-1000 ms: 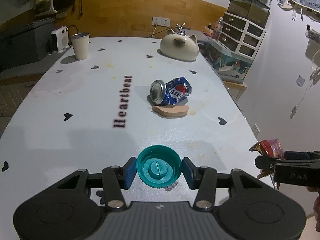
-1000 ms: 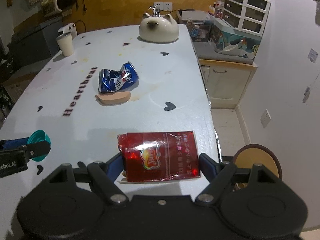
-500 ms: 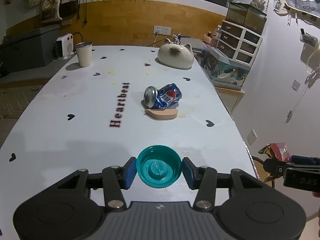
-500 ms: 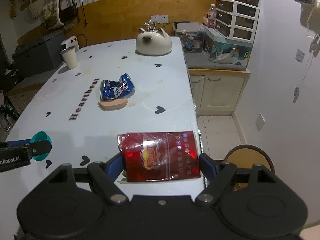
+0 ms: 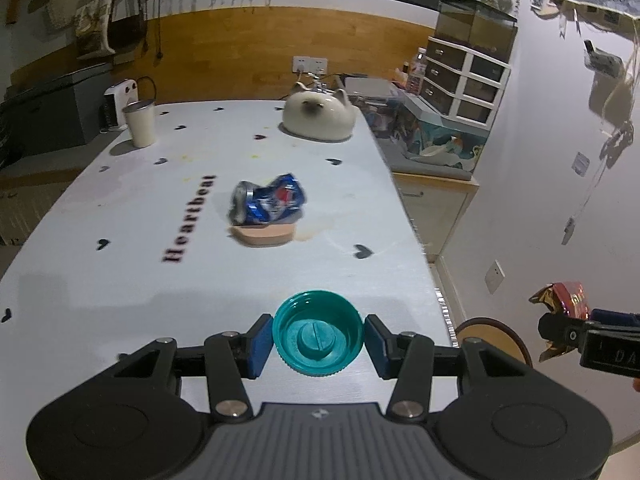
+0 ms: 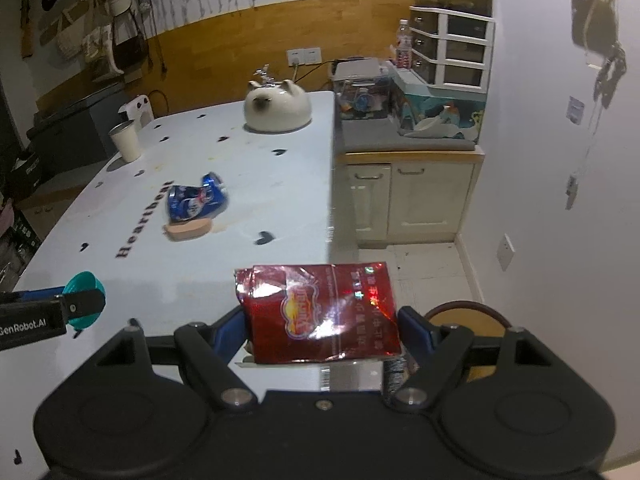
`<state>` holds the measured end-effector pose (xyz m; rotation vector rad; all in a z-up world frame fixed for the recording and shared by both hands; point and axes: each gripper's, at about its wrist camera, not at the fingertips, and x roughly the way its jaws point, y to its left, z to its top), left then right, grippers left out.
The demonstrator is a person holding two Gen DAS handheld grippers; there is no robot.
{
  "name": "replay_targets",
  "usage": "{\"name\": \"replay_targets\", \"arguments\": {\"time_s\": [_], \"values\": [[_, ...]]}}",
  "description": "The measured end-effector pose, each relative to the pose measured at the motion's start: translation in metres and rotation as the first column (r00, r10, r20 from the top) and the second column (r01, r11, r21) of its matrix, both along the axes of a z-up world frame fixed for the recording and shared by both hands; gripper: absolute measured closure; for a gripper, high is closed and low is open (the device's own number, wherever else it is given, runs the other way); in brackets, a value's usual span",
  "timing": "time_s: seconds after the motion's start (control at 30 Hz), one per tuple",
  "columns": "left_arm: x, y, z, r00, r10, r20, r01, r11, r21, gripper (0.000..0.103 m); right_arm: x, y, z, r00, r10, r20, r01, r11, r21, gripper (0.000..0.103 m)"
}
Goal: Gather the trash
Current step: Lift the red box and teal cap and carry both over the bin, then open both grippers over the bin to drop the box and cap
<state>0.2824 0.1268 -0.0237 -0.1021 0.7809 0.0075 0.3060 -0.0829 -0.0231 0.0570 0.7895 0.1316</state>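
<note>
My left gripper [image 5: 318,340] is shut on a teal bottle cap [image 5: 318,334] and holds it above the near part of the white table [image 5: 120,280]. My right gripper [image 6: 322,330] is shut on a red foil wrapper [image 6: 320,312], held over the table's right front corner; the wrapper also shows in the left wrist view [image 5: 562,300]. A crushed blue soda can [image 5: 270,200] lies mid-table next to a tan flat piece [image 5: 266,236]. Both show in the right wrist view, the can [image 6: 194,200] and the tan piece [image 6: 186,230].
A cat-shaped white pot [image 5: 318,118] stands at the far right of the table and a white cup [image 5: 140,124] at the far left. A round brown stool [image 6: 466,318] sits on the floor right of the table. Cabinets [image 6: 408,196] stand beyond.
Both grippers have risen and drawn back from the table with their loads. The can and tan piece look farther away. The right gripper has shifted right past the table edge.
</note>
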Motion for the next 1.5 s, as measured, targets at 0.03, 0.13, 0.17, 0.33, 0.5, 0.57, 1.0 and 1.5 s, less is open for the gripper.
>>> {"name": "replay_targets", "arguments": {"time_s": [0.03, 0.13, 0.17, 0.33, 0.5, 0.57, 1.0, 1.5], "values": [[0.003, -0.009, -0.001, 1.000, -0.002, -0.003, 0.002, 1.000, 0.000, 0.053, 0.002, -0.009, -0.001, 1.000, -0.005, -0.004, 0.005, 1.000, 0.001, 0.022], [0.013, -0.036, -0.004, 1.000, -0.012, -0.013, 0.012, 1.000, 0.005, 0.053, 0.009, -0.037, -0.006, 1.000, -0.019, -0.015, 0.019, 1.000, 0.011, 0.022], [0.016, -0.045, -0.005, 1.000, -0.014, -0.016, 0.014, 1.000, 0.005, 0.053, 0.012, -0.048, -0.008, 1.000, -0.024, -0.018, 0.024, 1.000, 0.013, 0.022], [0.037, -0.088, -0.014, 0.999, -0.031, -0.033, 0.031, 1.000, 0.002, 0.053, 0.028, -0.097, -0.021, 0.998, -0.044, -0.039, 0.044, 0.999, 0.019, 0.022], [0.061, -0.130, -0.026, 0.997, -0.057, -0.048, 0.057, 0.998, -0.007, 0.053, 0.047, -0.142, -0.033, 0.996, -0.064, -0.060, 0.065, 0.998, 0.018, 0.022], [0.072, -0.147, -0.032, 0.996, -0.073, -0.057, 0.072, 0.997, -0.016, 0.053, 0.054, -0.158, -0.038, 0.995, -0.070, -0.069, 0.071, 0.997, 0.013, 0.022], [0.130, -0.236, -0.097, 0.956, -0.233, -0.176, 0.225, 0.972, -0.065, 0.053, 0.088, -0.250, -0.101, 0.963, -0.190, -0.192, 0.191, 0.981, -0.012, 0.022], [0.181, -0.267, -0.198, 0.891, -0.292, -0.347, 0.260, 0.956, -0.138, 0.053, 0.141, -0.272, -0.234, 0.877, -0.207, -0.433, 0.246, 0.969, 0.035, 0.022]]}}
